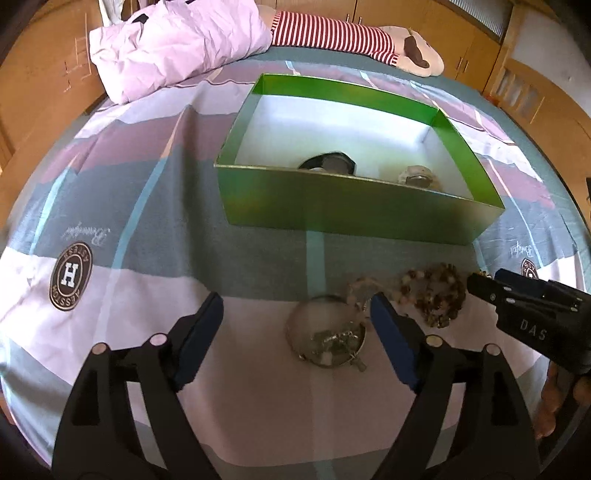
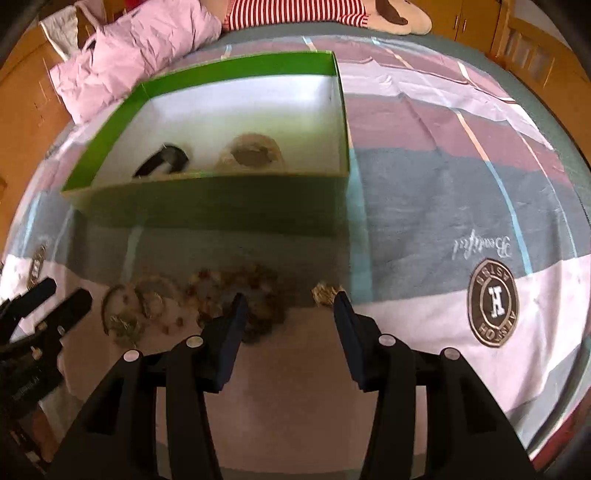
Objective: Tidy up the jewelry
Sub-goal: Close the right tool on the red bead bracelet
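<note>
Green card: an open rectangular green cardboard box (image 1: 354,206) with a white inside stands on the bed, in the upper middle of the left wrist view and the upper left of the right wrist view.
Box contents: a dark black band-like piece (image 1: 327,162) lies near the front wall, with a pale beaded ring-shaped piece (image 1: 417,176) just beside it; both are partly hidden by the wall.
Bed cover: a striped sheet in grey, mauve and pale pink (image 1: 147,184) with round brown "H" badges printed on it.
Loose jewelry: in front of the box, on the pale stripe, lie a thin round metal hoop with small metallic bits inside it (image 1: 327,339), a blurred pale bracelet (image 1: 360,291) touching the hoop's upper edge, and a heap of brown and tan beads (image 1: 436,297) just to its right.
Small piece: a little gold-coloured lump (image 2: 325,292) sits apart, right of the bead heap, in the right wrist view.
Left gripper (image 1: 295,317): its blue-padded fingers stand wide apart, nothing pressed between them; the hoop lies in the gap, nearer the right finger.
Right gripper (image 2: 288,310): fingers partly apart and empty; the left one overlaps the bead heap, the right tip sits next to the gold lump.
Background: a crumpled pink quilt (image 1: 166,48) and a red-and-white striped plush toy (image 1: 332,33) at the top of the frame.
</note>
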